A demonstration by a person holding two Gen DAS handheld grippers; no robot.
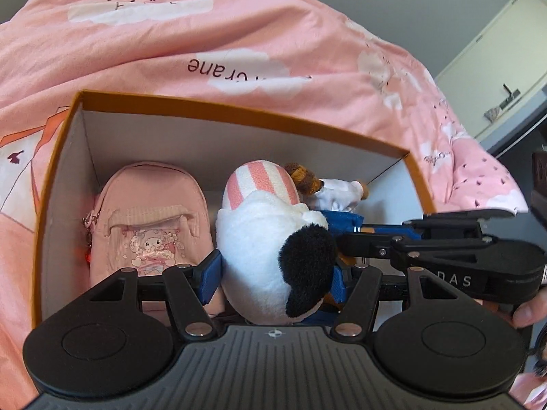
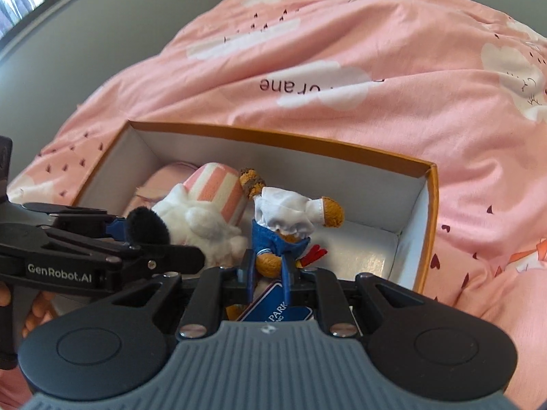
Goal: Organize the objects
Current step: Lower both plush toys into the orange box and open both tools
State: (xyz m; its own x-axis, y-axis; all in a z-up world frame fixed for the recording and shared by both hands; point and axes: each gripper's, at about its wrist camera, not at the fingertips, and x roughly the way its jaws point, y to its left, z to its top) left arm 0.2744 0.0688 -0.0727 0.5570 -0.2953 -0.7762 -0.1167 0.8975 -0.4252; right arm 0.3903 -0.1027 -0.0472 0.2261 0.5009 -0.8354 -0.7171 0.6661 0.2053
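Left gripper (image 1: 273, 273) clamps the white plush dog (image 1: 273, 249), right gripper (image 2: 268, 270) pinches the small doll (image 2: 283, 222); both toys hang over the box (image 1: 239, 119). Risk: grippers nearly touching, could knock each other & drop toys. Pink pouch (image 1: 150, 218) fills space left of the dog; free floor lies right of the doll (far wall well ahead).

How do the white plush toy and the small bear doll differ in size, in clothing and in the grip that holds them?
The white plush toy is bulky; the bear doll is slimmer. The plush wears a pink-striped cap, the doll a white shirt and blue trousers. The left gripper holds the plush widely; the right gripper pinches the doll narrowly. Both hang over the box.
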